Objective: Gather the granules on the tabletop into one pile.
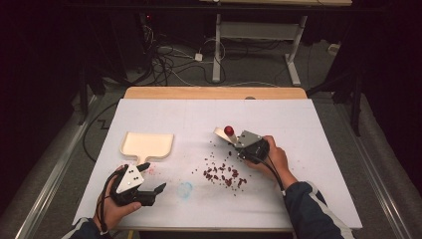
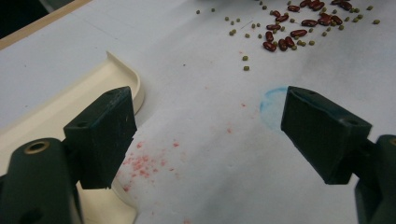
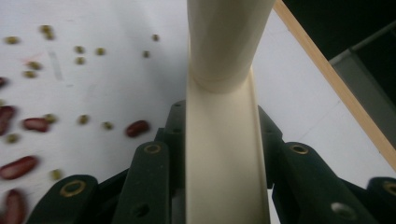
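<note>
A cream dustpan (image 1: 147,144) lies flat at the table's left, its short handle pointing toward me; its rim (image 2: 70,107) sits beside my left jaw. My left gripper (image 1: 154,191) (image 2: 210,130) rests open just in front of that handle, nothing between its jaws. Red beans and small green beans (image 1: 221,173) (image 2: 289,28) (image 3: 137,128) lie scattered at the table's middle. My right gripper (image 1: 235,143) (image 3: 224,140) hovers behind the beans, shut on the cream handle of a small tool (image 3: 224,70), whose cream blade and red tip (image 1: 228,131) point away to the left.
A white sheet (image 1: 298,129) covers the table, with a wooden edge (image 1: 214,92) at the back. A blue smudge (image 1: 185,189) (image 2: 273,100) and pink stains (image 1: 151,170) (image 2: 144,163) mark the sheet near my left gripper. Cables and a desk frame (image 1: 216,50) stand on the floor beyond.
</note>
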Motion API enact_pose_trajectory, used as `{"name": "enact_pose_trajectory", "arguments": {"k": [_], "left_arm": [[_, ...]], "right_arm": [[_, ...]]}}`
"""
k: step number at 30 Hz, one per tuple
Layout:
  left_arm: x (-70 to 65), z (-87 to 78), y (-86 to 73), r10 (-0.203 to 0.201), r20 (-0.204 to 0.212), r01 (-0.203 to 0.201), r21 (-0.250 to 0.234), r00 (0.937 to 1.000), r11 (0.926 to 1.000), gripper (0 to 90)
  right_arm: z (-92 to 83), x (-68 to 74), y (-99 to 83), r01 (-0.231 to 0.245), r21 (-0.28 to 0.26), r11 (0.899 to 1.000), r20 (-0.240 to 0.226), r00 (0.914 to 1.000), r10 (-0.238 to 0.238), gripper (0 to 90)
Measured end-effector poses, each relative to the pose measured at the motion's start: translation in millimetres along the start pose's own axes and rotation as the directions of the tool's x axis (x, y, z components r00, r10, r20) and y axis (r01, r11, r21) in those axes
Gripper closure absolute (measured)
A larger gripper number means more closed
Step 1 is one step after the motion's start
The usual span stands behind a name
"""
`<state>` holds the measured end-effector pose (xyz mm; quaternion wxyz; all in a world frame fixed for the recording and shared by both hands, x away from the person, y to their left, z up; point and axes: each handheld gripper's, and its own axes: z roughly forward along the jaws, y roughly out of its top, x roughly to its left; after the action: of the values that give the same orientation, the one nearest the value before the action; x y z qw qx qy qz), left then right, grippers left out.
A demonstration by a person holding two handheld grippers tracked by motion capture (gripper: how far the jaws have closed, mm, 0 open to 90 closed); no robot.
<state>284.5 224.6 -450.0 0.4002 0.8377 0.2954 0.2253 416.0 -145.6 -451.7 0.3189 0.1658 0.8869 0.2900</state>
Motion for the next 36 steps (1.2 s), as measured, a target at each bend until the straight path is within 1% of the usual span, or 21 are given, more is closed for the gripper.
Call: {"name": "enact_pose_trajectory", "arguments": {"k": [2,3,4,5,7,10,11,12,13,15,18,19,21,23,24,25,28,32,33,35,36], "left_arm": [[-0.9,0.9,0.0,0.006,0.0,-0.006,0.009,1.0,0.9999,17.1],[-2.0,1.3,0.2,0.014,0.001,-0.014,0.016,0.9999,0.9998,17.1],[-2.0,1.3,0.2,0.014,0.001,-0.014,0.016,0.9999,0.9998,17.1],[-2.6,1.4,0.3,0.018,0.001,-0.018,0.019,0.9998,0.9997,17.1],[-3.5,1.8,0.6,0.024,0.004,-0.025,0.022,0.9997,0.9994,17.1],[-4.0,4.1,1.0,0.025,0.011,-0.025,0.031,0.9996,0.9992,17.1],[-4.4,4.9,1.2,0.029,0.012,-0.029,0.035,0.9995,0.9989,17.1],[-5.1,5.5,1.3,0.032,0.013,-0.032,0.038,0.9994,0.9988,17.1],[-5.6,5.8,1.4,0.037,0.015,-0.038,0.041,0.9992,0.9984,17.1],[-6.3,5.9,1.4,0.044,0.015,-0.045,0.045,0.9989,0.998,17.1],[-5.8,4.8,0.6,0.041,0.015,-0.041,0.045,0.9991,0.9981,17.1],[-5.4,4.6,0.5,0.039,0.015,-0.04,0.044,0.9991,0.9982,17.2],[-5.2,4.4,0.3,0.038,0.014,-0.038,0.044,0.9992,0.9983,17.1],[-5.6,4.4,0.4,0.04,0.015,-0.041,0.046,0.9991,0.9981,17.1],[-5.9,4.5,0.5,0.042,0.016,-0.042,0.047,0.999,0.998,17.1],[-6.1,4.5,0.5,0.042,0.016,-0.043,0.047,0.999,0.998,17.1],[-6.0,4.8,0.5,0.041,0.016,-0.041,0.049,0.999,0.998,17.2],[-5.9,5.6,0.4,0.037,0.018,-0.038,0.049,0.9991,0.9981,17.2],[-5.9,5.8,0.4,0.037,0.019,-0.038,0.05,0.9991,0.998,17.1],[-5.7,6.4,0.4,0.036,0.021,-0.037,0.053,0.9991,0.9979,17.1],[-5.7,6.7,0.5,0.036,0.022,-0.037,0.054,0.9991,0.9979,17.1]], "right_arm": [[-5.5,7.0,-0.1,0.016,-0.01,1.0,-0.016,0.9997,-0.016,67.8],[-8.5,9.9,-0.1,0.015,-0.015,1.0,-0.029,0.9995,-0.015,67.8],[-8.5,9.9,-0.1,0.015,-0.015,1.0,-0.029,0.9995,-0.015,67.8],[-14.7,14.6,0.0,0.016,-0.031,0.999,-0.054,0.9984,-0.017,67.8],[-21.0,18.7,1.0,0.023,-0.036,0.999,-0.083,0.9962,-0.026,67.8],[-26.3,23.0,1.9,0.029,-0.039,0.999,-0.095,0.995,-0.033,67.8],[-30.1,26.9,2.0,0.042,-0.037,0.998,-0.106,0.9933,-0.045,67.8],[-30.1,26.9,2.0,0.042,-0.037,0.998,-0.106,0.9933,-0.045,67.8],[-33.0,30.3,2.0,0.042,-0.039,0.998,-0.114,0.9924,-0.047,67.8],[-34.4,31.5,2.1,0.041,-0.041,0.998,-0.115,0.9923,-0.046,67.8],[-39.9,32.9,3.5,0.042,-0.044,0.998,-0.118,0.9919,-0.047,67.9],[-42.2,32.6,4.0,0.045,-0.047,0.998,-0.122,0.9913,-0.05,67.9],[-46.6,31.9,4.8,0.03,-0.061,0.998,-0.127,0.9912,-0.038,67.9],[-51.0,29.9,5.7,0.036,-0.067,0.997,-0.122,0.9916,-0.044,67.9],[-54.3,27.2,7.0,0.023,-0.08,0.997,-0.114,0.993,-0.032,67.9],[-54.3,27.2,7.0,0.023,-0.08,0.997,-0.114,0.993,-0.032,67.9],[-56.7,21.0,9.0,0.001,-0.097,0.995,-0.109,0.994,-0.012,67.9],[-53.3,11.1,11.4,-0.01,-0.096,0.995,-0.084,0.9964,0.002,67.9],[-48.5,4.5,12.8,-0.023,-0.1,0.995,-0.066,0.9977,0.016,67.9],[-41.6,-2.2,15.8,-0.029,-0.097,0.995,-0.047,0.9986,0.024,67.8],[-41.6,-2.2,15.8,-0.029,-0.097,0.995,-0.047,0.9986,0.024,67.8]]}}
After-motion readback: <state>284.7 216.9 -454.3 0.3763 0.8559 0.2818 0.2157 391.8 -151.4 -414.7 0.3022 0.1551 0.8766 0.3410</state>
